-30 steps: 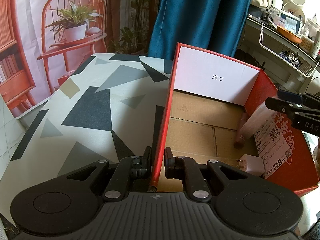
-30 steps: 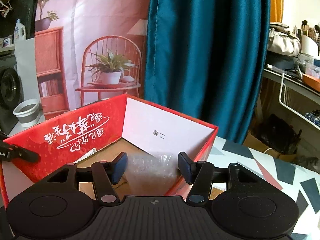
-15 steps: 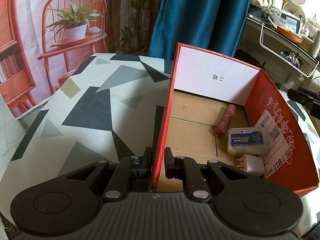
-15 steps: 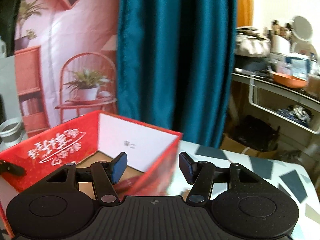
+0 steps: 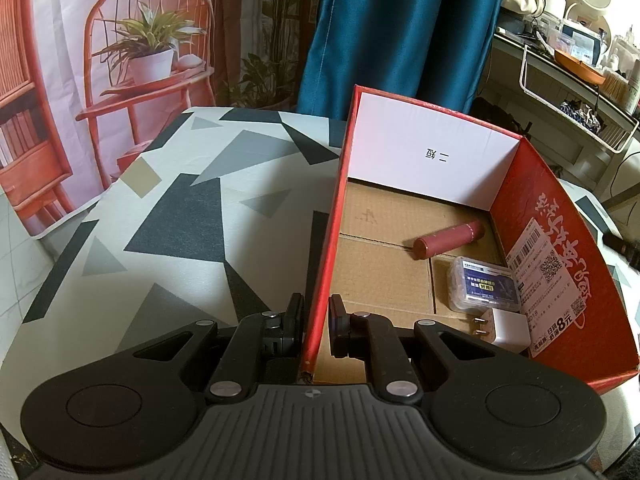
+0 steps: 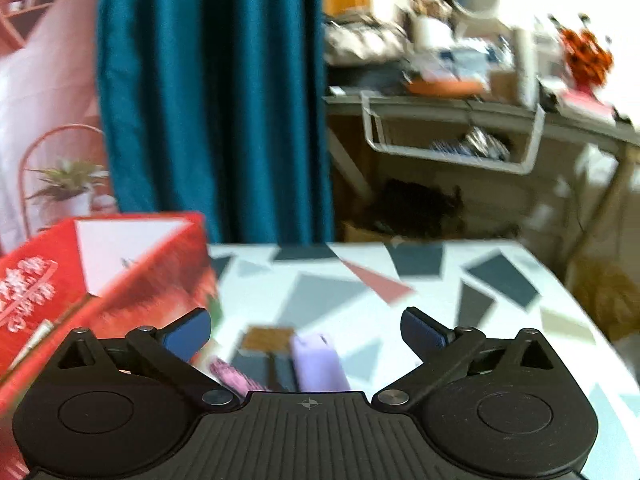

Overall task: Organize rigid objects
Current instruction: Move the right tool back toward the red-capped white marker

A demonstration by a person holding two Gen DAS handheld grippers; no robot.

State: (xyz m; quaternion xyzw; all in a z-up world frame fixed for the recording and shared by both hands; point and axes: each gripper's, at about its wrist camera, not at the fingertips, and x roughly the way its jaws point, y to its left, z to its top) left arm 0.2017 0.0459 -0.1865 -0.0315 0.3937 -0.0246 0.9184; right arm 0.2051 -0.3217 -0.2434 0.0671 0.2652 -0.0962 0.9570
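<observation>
The left gripper [image 5: 316, 330] is pinched narrow on the near left wall of the red box [image 5: 556, 216], one finger outside and one inside, steadying it on the patterned tablecloth [image 5: 180, 216]. Three things already lie on the cardboard floor toward the box's right side: a dark pink tube [image 5: 448, 240] farthest in, a clear plastic case with a blue label [image 5: 484, 284] nearer, and a white charger plug [image 5: 504, 330] nearest, touching the case's near edge.

The right gripper [image 6: 306, 330] has its jaws spread wide, having just been opening, with nothing between the pads. It is outside the box, which sits to its left, and below it on the table lie a lilac block [image 6: 316, 364] and a pink patterned piece [image 6: 230, 374] just beside it (the view is blurred, so I cannot say what either is).

By my reckoning the sorting is partly done: three items boxed, at least these two left, and the lilac block looks the likeliest next pick.
</observation>
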